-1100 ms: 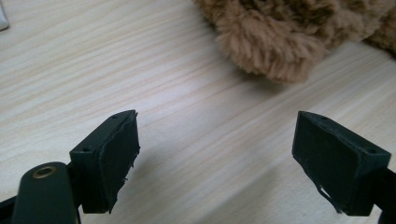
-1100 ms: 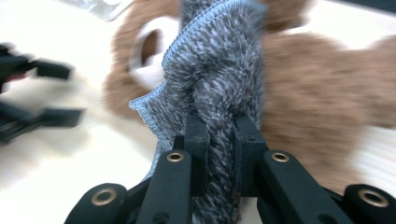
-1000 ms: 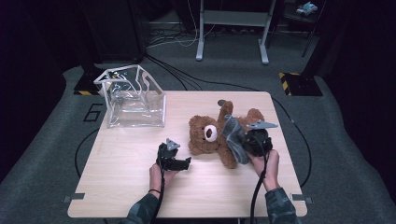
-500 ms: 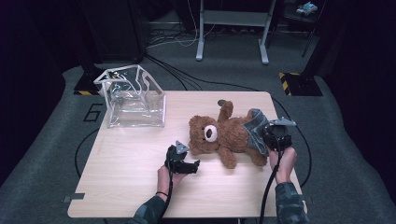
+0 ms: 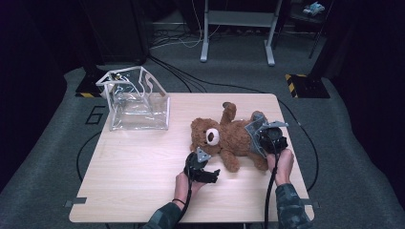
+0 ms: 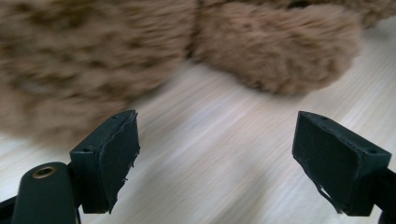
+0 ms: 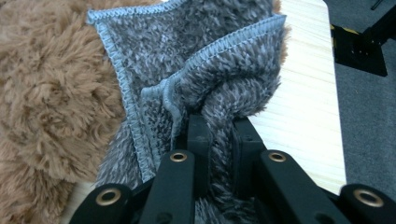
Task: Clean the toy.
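High view is showing a brown teddy bear [image 5: 228,137] lying on its back on the right half of the pale wooden tabletop [image 5: 133,171], its head pointing toward the person's left and one limb sticking up toward the far edge; a grey fleece garment [image 5: 252,137] is sitting around the bear's lower body, at the end nearest the right gripper [image 5: 270,138]; that gripper is resting against the garment, with the person's right hand [image 5: 281,162] behind it. Right gripper view is showing its jaws squeezed nearly together on a bunched fold of the grey fleece garment [image 7: 219,88], the stitched blue-grey hem curling just above the pads; brown fur of the teddy bear [image 7: 51,102] is lying to the left of the fold, and the tabletop edge is running along the right. The left gripper [image 5: 203,168] is hovering just in front of the bear's head, on the near side, carried by the left hand [image 5: 187,183]; left gripper view is showing its jaws standing wide apart with nothing between them but bare wood, the teddy bear [image 6: 140,51] blurring across the top and not touching either pad. A clear plastic box [image 5: 136,102] with white edges is standing well apart at the far left corner of the tabletop.
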